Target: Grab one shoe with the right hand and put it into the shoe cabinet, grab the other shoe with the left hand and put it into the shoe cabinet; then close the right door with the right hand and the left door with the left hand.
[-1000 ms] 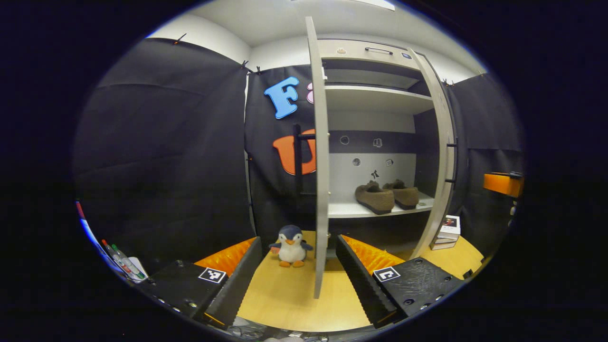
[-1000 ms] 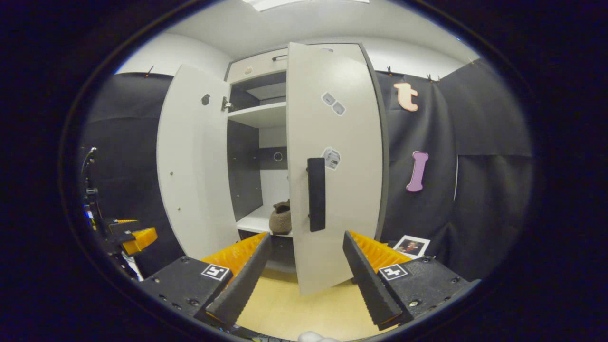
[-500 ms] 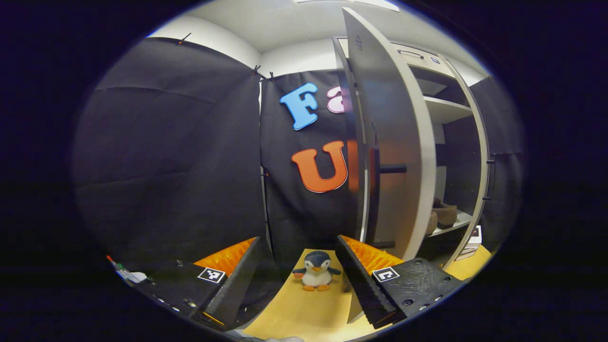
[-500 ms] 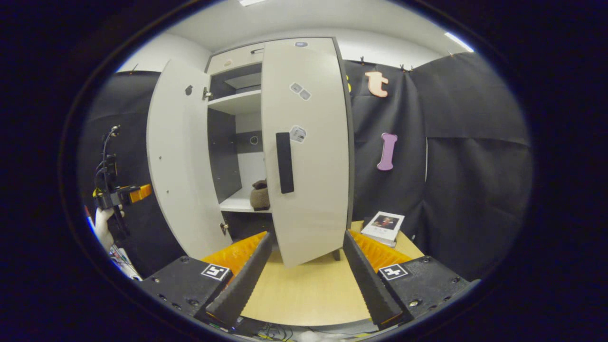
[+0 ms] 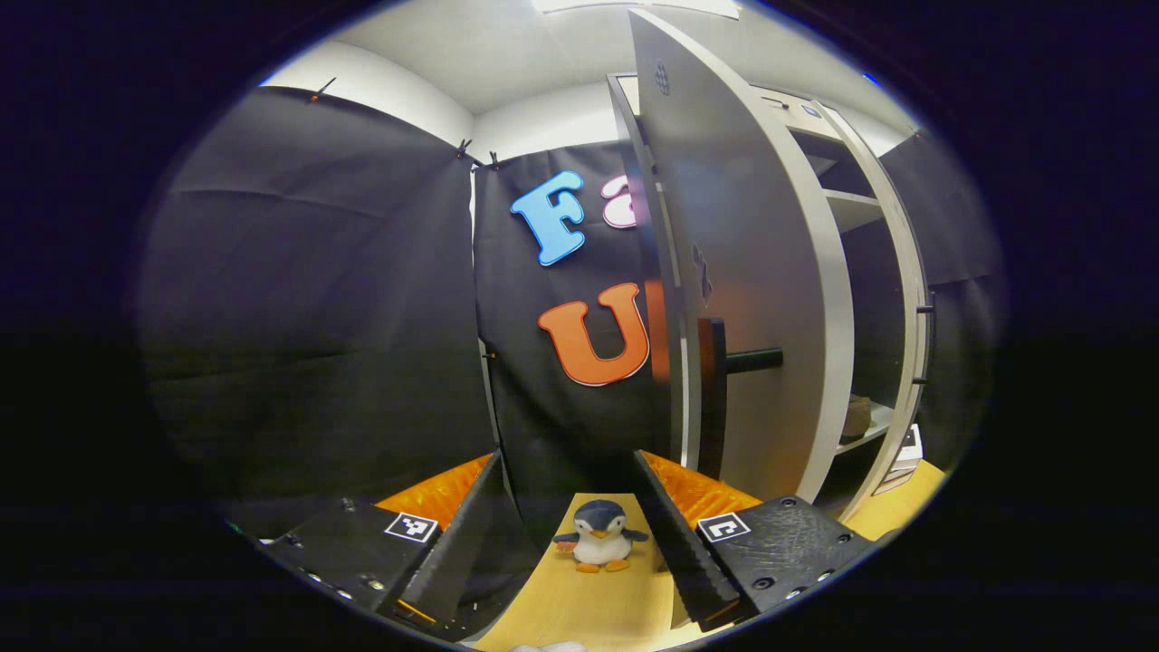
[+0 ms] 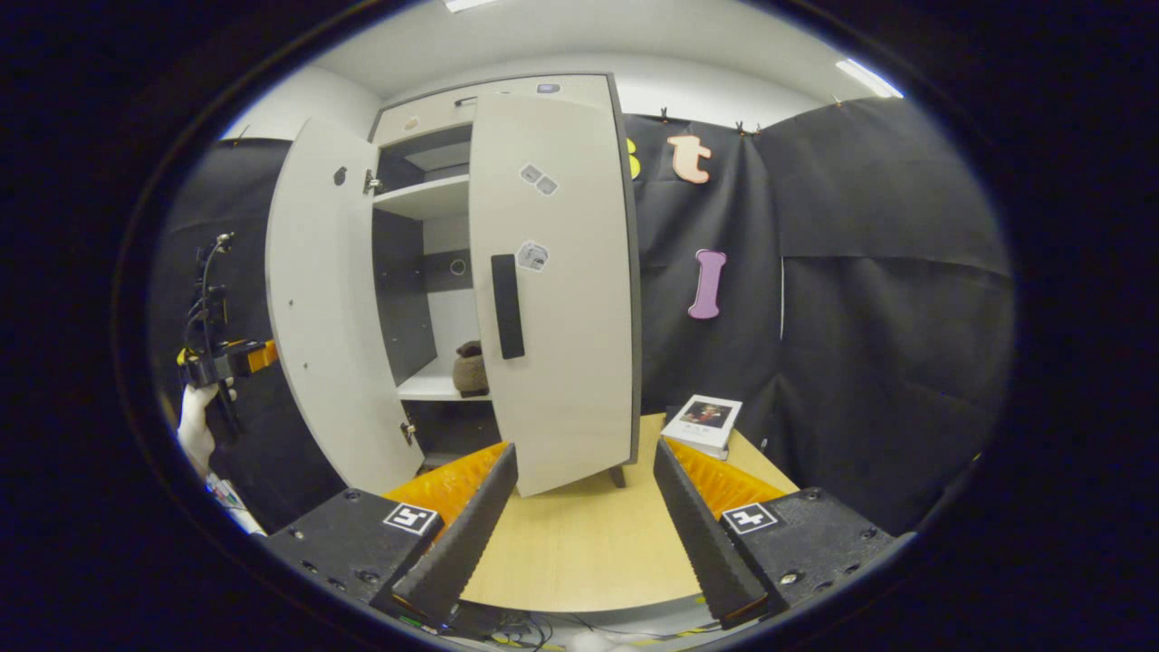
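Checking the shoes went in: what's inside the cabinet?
A brown shoe sits on the lower shelf; the right door covers the rest, so a second shoe can't be confirmed. Upper shelf looks bare.

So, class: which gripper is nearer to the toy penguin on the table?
Left. The left gripper has the penguin just ahead, between its open fingers. The right gripper faces the cabinet's right door from further back.
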{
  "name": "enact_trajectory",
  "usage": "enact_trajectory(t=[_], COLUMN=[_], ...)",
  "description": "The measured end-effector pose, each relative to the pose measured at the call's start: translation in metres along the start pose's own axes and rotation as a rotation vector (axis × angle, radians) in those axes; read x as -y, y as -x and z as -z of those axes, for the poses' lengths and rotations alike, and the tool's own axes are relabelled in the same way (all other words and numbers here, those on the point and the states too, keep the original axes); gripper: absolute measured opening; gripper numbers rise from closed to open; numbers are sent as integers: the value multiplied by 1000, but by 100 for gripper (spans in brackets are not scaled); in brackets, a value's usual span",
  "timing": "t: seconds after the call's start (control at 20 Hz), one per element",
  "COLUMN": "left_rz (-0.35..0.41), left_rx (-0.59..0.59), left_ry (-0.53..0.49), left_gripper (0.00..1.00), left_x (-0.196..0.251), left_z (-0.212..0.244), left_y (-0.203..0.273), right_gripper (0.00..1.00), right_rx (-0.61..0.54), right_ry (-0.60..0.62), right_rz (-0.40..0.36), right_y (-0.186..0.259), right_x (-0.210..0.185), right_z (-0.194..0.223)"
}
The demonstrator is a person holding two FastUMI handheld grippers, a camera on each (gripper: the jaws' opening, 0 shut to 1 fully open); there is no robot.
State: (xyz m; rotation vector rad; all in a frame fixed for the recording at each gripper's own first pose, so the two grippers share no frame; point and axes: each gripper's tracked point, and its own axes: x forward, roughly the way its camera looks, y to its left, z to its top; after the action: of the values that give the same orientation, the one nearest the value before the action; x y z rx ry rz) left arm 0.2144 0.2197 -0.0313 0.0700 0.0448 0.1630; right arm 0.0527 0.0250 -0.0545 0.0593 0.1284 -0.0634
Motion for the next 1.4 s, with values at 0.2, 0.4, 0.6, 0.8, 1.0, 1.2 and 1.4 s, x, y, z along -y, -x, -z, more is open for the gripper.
enact_trajectory(t=[0.2,0.4,0.6,0.8,1.0,1.2,1.4], left_rz=[54,113,202,256,235,192,178], left_rx=[-6,6,-9,-5,-30,-14,-14], left_ry=[31,39,75,99,109,80,74], left_gripper=[89,89,89,94,96,96,96], left_x=[32,77,137,191,210,210,218], left_z=[-1,-6,-9,-17,-13,-25,-32], left_y=[5,8,2,-7,14,53,120], right_gripper=[99,99,99,99,99,99,99], right_rx=[-3,-1,8,19,41,56,83], right_ry=[4,-22,-35,-45,-46,-52,-34], right_rz=[-18,-15,-6,7,-4,-45,-98], right_y=[4,12,25,37,42,47,55], right_x=[0,11,27,46,69,88,105], right_z=[-1,-3,-9,-13,-20,-28,-39])
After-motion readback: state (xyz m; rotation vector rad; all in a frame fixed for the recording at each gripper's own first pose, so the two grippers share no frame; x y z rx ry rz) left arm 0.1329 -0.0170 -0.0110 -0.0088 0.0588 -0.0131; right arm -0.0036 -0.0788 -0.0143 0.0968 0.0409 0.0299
